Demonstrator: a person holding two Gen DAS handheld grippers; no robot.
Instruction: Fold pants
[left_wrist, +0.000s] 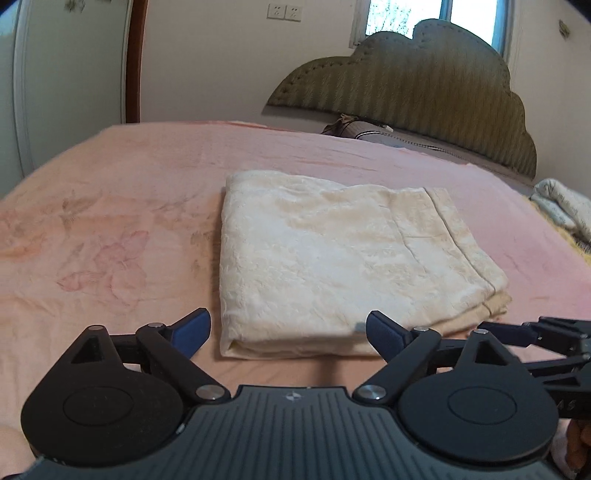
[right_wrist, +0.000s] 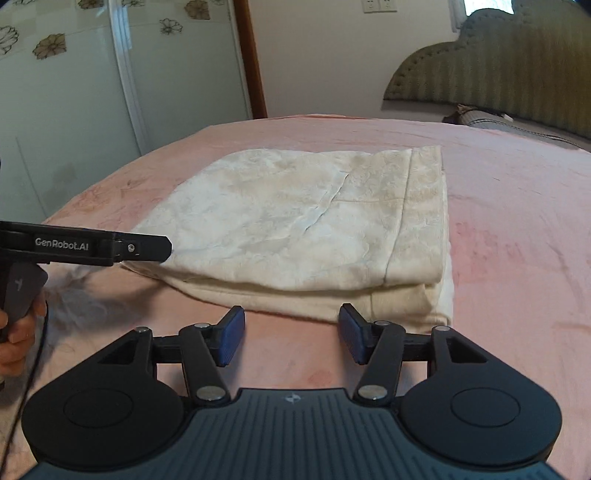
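Note:
The cream pants (left_wrist: 332, 258) lie folded into a thick rectangle on the pink bed cover (left_wrist: 110, 221); they also show in the right wrist view (right_wrist: 314, 221). My left gripper (left_wrist: 288, 332) is open and empty, just short of the near folded edge. My right gripper (right_wrist: 291, 332) is open and empty, just short of the pants' near edge. The right gripper's fingers (left_wrist: 517, 332) show from the side at the right of the left wrist view. The left gripper's finger (right_wrist: 147, 249) shows at the left of the right wrist view, by the pants' left corner.
A padded olive headboard (left_wrist: 424, 85) and a grey pillow (left_wrist: 406, 140) stand at the far end of the bed. Another light cloth (left_wrist: 565, 206) lies at the right edge. A white wardrobe (right_wrist: 74, 110) stands beyond the bed's left side.

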